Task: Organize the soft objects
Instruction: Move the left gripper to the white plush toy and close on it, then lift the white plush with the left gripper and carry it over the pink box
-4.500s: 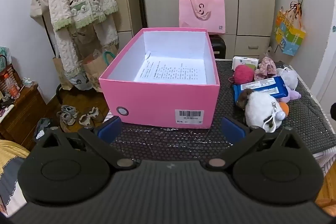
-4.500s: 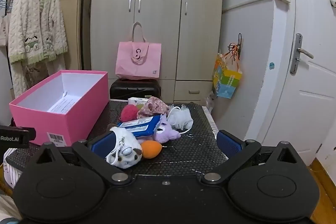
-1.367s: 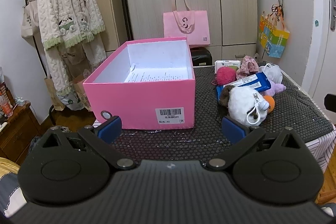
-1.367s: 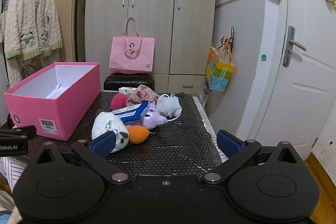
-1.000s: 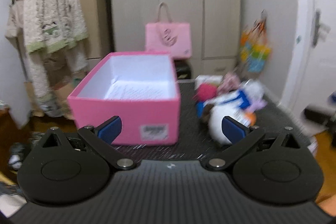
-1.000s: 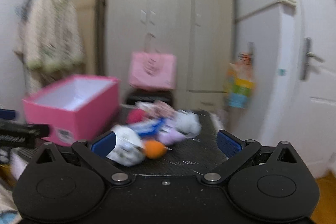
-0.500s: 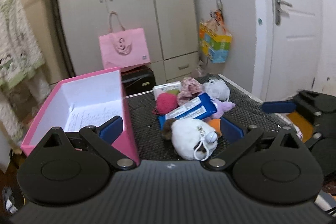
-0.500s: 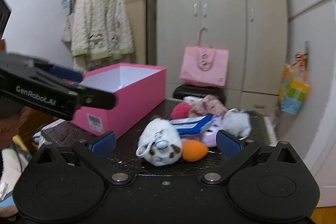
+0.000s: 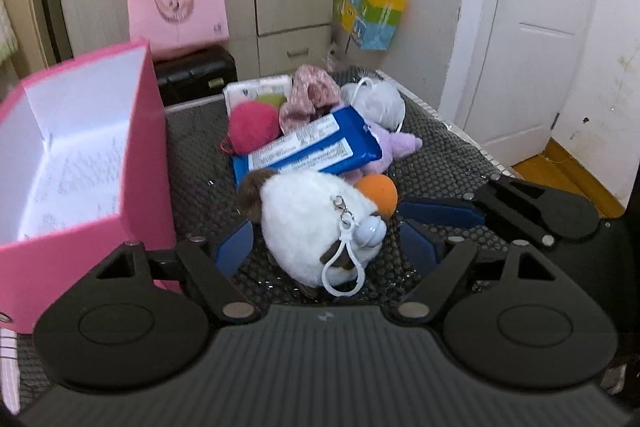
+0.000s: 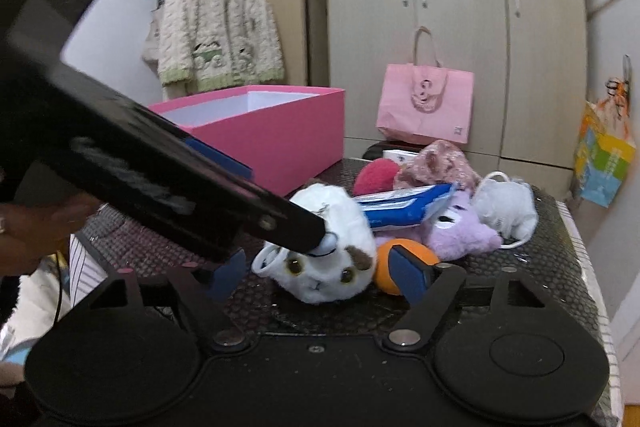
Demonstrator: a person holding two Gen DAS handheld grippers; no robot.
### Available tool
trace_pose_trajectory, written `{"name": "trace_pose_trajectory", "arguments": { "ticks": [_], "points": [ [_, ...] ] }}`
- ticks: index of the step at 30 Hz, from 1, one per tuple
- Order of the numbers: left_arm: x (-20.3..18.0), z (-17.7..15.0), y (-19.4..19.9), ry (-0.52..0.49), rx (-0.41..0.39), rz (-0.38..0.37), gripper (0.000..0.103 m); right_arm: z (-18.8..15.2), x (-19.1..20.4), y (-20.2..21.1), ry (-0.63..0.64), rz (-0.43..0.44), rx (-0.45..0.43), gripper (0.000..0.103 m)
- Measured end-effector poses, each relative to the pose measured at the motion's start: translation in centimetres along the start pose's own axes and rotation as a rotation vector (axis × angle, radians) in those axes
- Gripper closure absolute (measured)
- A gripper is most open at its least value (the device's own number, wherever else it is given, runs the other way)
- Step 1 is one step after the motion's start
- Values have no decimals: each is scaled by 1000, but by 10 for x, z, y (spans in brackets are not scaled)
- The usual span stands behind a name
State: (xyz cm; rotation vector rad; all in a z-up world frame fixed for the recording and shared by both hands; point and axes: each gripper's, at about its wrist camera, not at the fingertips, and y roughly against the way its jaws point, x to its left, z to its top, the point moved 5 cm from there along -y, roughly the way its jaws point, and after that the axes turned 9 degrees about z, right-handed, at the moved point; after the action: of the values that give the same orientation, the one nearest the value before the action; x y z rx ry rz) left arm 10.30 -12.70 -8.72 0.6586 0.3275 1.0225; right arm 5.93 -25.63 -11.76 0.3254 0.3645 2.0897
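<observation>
- White plush toy (image 9: 308,223) with brown patches and a white plastic clip loop, lying at the near edge of the soft pile on the bench (image 9: 436,163), just beside the pink box (image 9: 132,163).
- Left gripper (image 9: 328,247) straddling that toy, jaws closing, blue pads not yet pressing its fur; right gripper (image 10: 316,275) facing the toy's front, jaws likewise closing, toy between them, orange ball (image 10: 404,259) right against the right-hand pad.
- Crowding behind: blue crinkly wipes packet (image 9: 316,147) resting over the toy's back, purple plush (image 9: 396,147), round pink fuzzy ball (image 9: 252,127), floral fabric piece (image 9: 312,99), white drawstring pouch (image 9: 376,99), white tissue pack (image 9: 256,91).
- Blocking the right wrist view: black arm of the left gripper, tip touching the toy's top.
- Stiff pink cardboard, white lining, printed sheet inside the box.
- Black honeycomb-textured mat over the bench.
- Beige wardrobe (image 10: 440,27), pink tote bag (image 10: 426,107), knitted cream cardigan (image 10: 218,39) on a rail, white door (image 9: 532,39), wooden floor.
</observation>
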Motion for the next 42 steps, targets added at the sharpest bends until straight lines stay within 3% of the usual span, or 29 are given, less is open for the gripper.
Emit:
{"name": "trace_pose_trajectory", "arguments": {
  "ticks": [7,11,15,24,32,42],
  "points": [
    [2,1,-22,18,25,-4,23,-2,-8,-15,-9,-4,24,24],
    [2,-2,-33,40,60,-27,31,-3,-9,-23,8,-18,31,26],
    [2,-3,-34,51,44,-9,35,-5,-8,-26,27,-53,18,35],
    [-4,-5,-29,32,14,20,37,-5,-4,-24,17,-91,3,42],
    [-2,-6,-9,12,-26,42,37,8,2,-18,8,-63,20,43],
    [18,-16,16,66,33,0,38,21,23,-10,-70,-3,75,42]
  ]
}}
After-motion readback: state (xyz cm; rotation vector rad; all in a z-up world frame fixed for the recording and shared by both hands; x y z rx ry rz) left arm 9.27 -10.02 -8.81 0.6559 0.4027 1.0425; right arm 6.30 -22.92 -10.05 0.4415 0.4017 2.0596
